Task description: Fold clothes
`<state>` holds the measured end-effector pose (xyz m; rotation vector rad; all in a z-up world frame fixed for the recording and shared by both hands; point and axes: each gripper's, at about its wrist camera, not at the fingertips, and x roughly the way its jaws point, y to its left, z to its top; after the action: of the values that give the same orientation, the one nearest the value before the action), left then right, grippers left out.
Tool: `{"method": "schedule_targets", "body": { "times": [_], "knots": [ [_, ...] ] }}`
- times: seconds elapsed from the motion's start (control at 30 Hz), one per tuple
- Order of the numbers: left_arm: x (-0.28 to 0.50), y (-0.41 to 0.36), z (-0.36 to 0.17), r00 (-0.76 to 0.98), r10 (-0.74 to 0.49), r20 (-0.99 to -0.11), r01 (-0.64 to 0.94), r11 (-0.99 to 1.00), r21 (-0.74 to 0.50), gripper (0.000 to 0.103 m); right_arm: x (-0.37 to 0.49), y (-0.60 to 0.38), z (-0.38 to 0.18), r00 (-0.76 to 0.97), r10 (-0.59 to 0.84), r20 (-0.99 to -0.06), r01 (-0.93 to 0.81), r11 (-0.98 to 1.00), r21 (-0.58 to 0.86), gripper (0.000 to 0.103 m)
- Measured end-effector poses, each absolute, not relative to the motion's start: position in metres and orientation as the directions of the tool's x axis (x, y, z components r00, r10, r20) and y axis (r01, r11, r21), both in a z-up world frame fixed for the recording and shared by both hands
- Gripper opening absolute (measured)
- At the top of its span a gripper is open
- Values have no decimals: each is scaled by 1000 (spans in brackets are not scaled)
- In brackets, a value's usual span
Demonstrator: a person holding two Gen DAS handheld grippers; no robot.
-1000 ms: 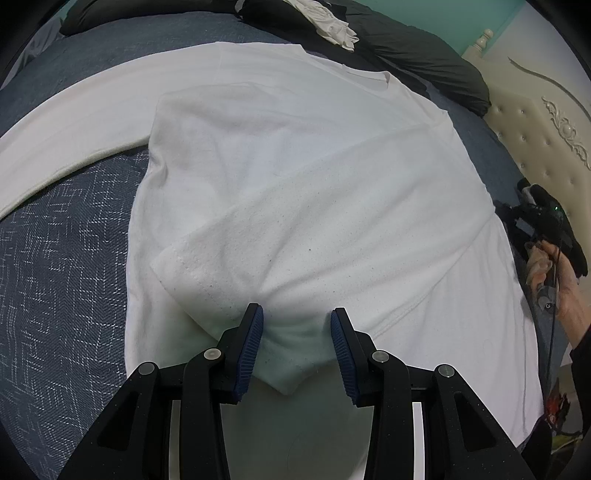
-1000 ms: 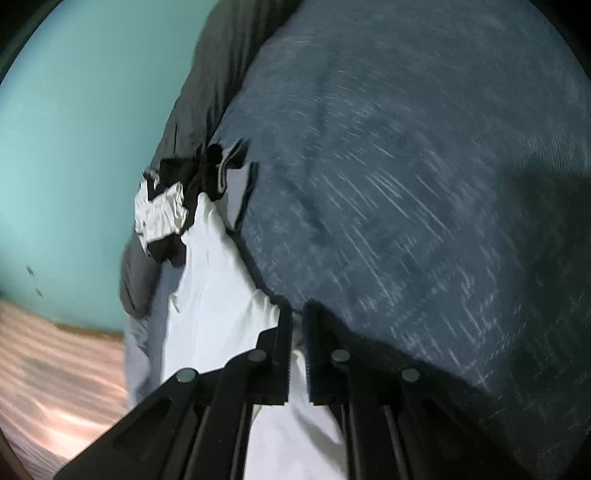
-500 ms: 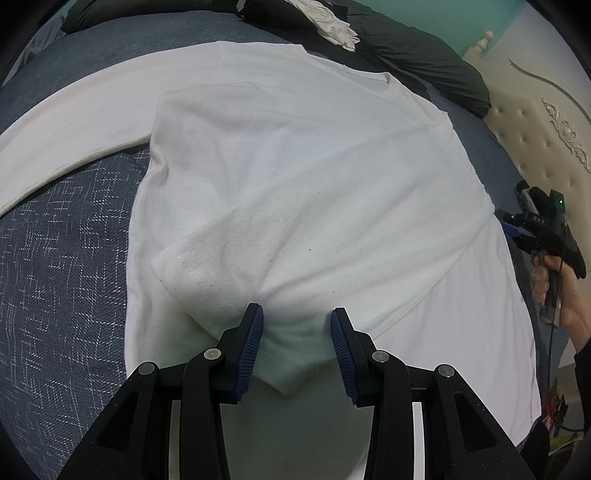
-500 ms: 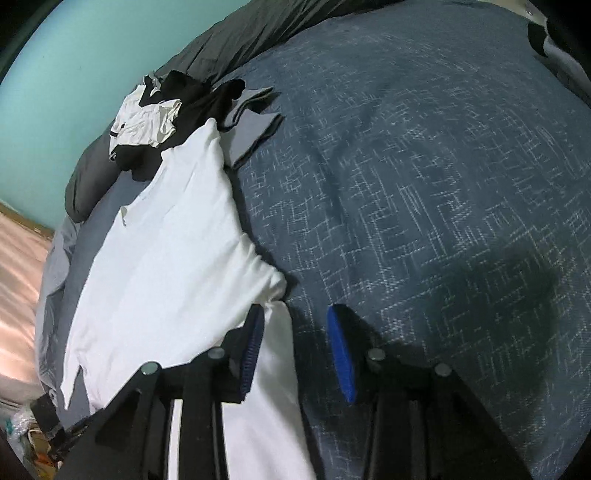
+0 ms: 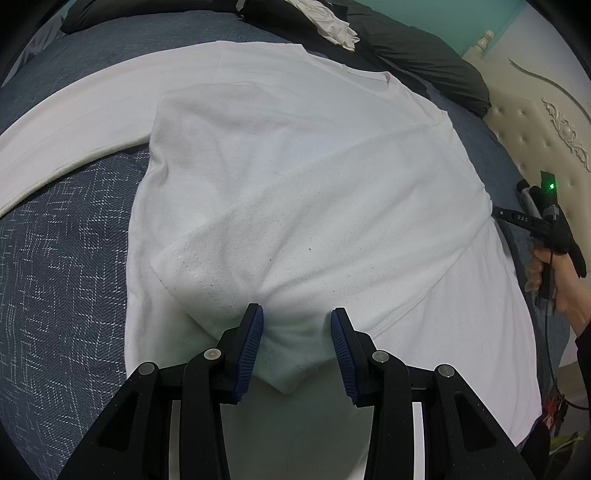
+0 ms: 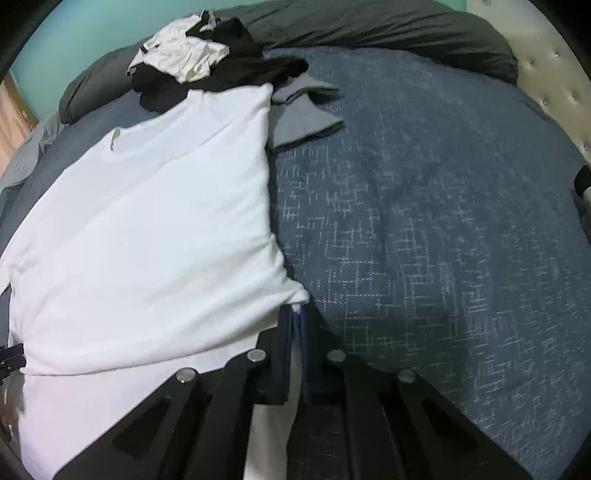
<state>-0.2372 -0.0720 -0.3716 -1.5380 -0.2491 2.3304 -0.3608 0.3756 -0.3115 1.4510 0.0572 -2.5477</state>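
Note:
A white long-sleeved shirt [image 5: 295, 155] lies flat on the blue bedspread [image 5: 62, 258]. One sleeve is folded diagonally across its body, with the cuff [image 5: 199, 273] near my left gripper [image 5: 295, 321]. The other sleeve [image 5: 74, 122] stretches out to the left. My left gripper is open, its blue pads either side of a fold of the sleeve. In the right wrist view the shirt [image 6: 147, 221] fills the left half. My right gripper [image 6: 295, 314] is shut on the shirt's right edge.
A pile of black and white clothes [image 6: 192, 66] and a folded grey garment [image 6: 306, 114] lie beyond the shirt's collar. A dark grey duvet [image 6: 369, 26] runs along the far side. A tufted cream headboard [image 5: 535, 140] stands at the right.
My right gripper has swung round over the bedspread, opened, then shut on the shirt's right edge. My left gripper has stayed still and open.

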Motion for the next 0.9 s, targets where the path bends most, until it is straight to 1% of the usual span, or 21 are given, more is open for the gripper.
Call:
{"method": "schedule_targets", "body": {
  "times": [0.1,0.23,0.43,0.5,0.57,0.67,0.73,0.8,0.9],
  "knots": [
    [-237,-72,-371,-358,372,-856,-180,-927,-328,41,-352,390,-304,-540,-171,-824,171,-981,91,3],
    [-237,-70,-371,-361,368,-857,-180,-929,-323,41,-355,397,-315,-527,-186,-830,143,-981,129,3],
    [-237,-68,-371,-362,367,-857,-184,-929,-320,41,-376,404,-324,-498,-264,-826,72,-962,264,3],
    [-238,-67,-371,-362,366,-857,-184,-930,-319,41,-372,410,-323,-501,-292,-815,49,-950,310,3],
    [-239,-68,-372,-360,370,-856,-184,-928,-324,41,-368,420,-321,-501,-290,-815,11,-944,329,3],
    [-239,-69,-372,-359,373,-855,-183,-927,-328,41,-364,436,-317,-490,-336,-804,-21,-918,396,4],
    [-239,-69,-372,-359,372,-856,-180,-928,-327,41,-360,438,-313,-479,-363,-799,0,-910,414,6],
    [-240,-68,-371,-359,371,-856,-177,-928,-328,41,-356,436,-312,-450,-392,-802,23,-903,428,17],
    [-239,-68,-371,-360,369,-857,-176,-929,-326,41,-353,426,-317,-407,-396,-823,50,-910,413,18]
  ]
}}
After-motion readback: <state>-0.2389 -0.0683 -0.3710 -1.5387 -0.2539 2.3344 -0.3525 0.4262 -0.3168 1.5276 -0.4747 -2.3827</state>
